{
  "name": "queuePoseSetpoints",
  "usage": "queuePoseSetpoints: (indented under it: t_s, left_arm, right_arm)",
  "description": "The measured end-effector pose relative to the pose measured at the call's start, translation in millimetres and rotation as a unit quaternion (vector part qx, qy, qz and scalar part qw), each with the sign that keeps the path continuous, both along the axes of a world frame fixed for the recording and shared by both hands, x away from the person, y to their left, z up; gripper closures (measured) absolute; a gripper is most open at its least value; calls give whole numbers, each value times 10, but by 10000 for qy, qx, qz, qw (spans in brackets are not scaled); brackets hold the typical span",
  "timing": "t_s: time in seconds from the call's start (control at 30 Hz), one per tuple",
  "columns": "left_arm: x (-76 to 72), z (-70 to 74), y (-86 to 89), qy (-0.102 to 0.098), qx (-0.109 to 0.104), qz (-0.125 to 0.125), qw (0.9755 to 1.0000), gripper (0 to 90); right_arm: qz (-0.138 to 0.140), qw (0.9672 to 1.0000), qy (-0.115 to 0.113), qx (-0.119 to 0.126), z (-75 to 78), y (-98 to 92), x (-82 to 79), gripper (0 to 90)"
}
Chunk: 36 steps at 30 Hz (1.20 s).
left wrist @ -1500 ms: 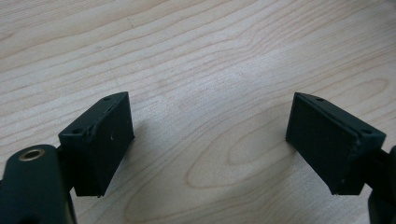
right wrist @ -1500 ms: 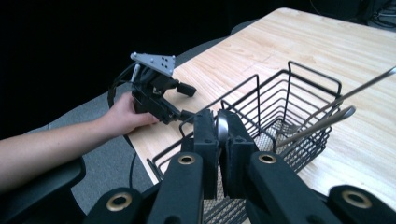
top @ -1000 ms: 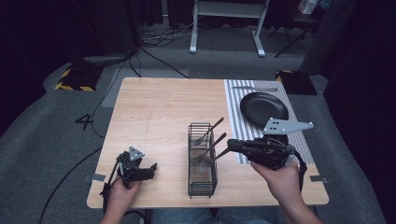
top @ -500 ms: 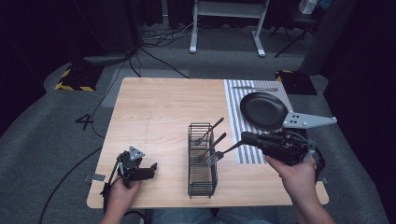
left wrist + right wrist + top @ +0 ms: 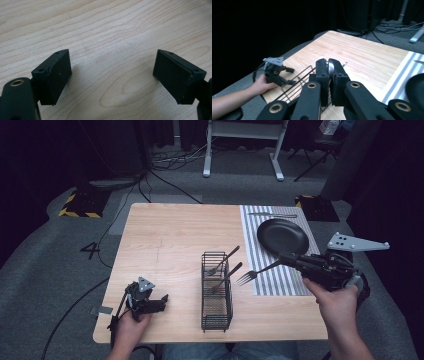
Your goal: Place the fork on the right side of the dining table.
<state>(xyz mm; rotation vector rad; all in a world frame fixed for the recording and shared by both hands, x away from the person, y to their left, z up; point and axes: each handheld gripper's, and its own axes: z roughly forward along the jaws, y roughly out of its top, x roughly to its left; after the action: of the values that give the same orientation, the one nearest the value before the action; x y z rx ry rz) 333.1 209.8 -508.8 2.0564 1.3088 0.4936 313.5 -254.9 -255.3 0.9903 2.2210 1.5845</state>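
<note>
Fork (image 5: 254,274) hangs level from the raised right tool (image 5: 289,259), tines toward rack (image 5: 216,312).

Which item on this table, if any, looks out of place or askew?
Nothing stands out. Two forks lean in the wire caddy, the right tongs hold a fork, the black plate sits on the striped mat.

Light wooden table (image 5: 170,240) with visible grain, set on grey carpet. Striped grey-and-white placemat (image 5: 280,280) along the right side, bearing a black round plate (image 5: 282,236) and, at its far edge, a piece of cutlery (image 5: 272,215). Black wire cutlery basket (image 5: 216,292) near the front edge, roughly centred, with two forks leaning inside.
</note>
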Motion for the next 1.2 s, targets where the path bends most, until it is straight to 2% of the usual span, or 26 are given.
queuePoseSetpoints:
  t_s: [0.5, 0.53, 0.6, 0.87, 1.1, 1.2]
  left_arm:
    - [0, 0, 0, 0, 3, -3, 10000, 152]
    - [0, 0, 0, 0, 1, -1, 10000, 152]
    - [0, 0, 0, 0, 2, -2, 10000, 152]
    - [0, 0, 0, -1, 2, 0, 10000, 152]
    - [0, 0, 0, 0, 2, -2, 10000, 152]
    - [0, 0, 0, 0, 2, -2, 10000, 152]
  right_arm:
    - [-603, 9981, 84, -85, -111, -259, 250, 864]
    - [-780, 9968, 121, -153, -159, -319, 311, 864]
    - [-828, 9963, 134, -165, -181, -345, 339, 864]
    - [-1305, 9905, 376, -234, -422, -572, 577, 864]
    - [-1502, 9872, 480, -225, -522, -674, 697, 865]
    - [-1578, 9853, 594, -270, -600, -708, 781, 864]
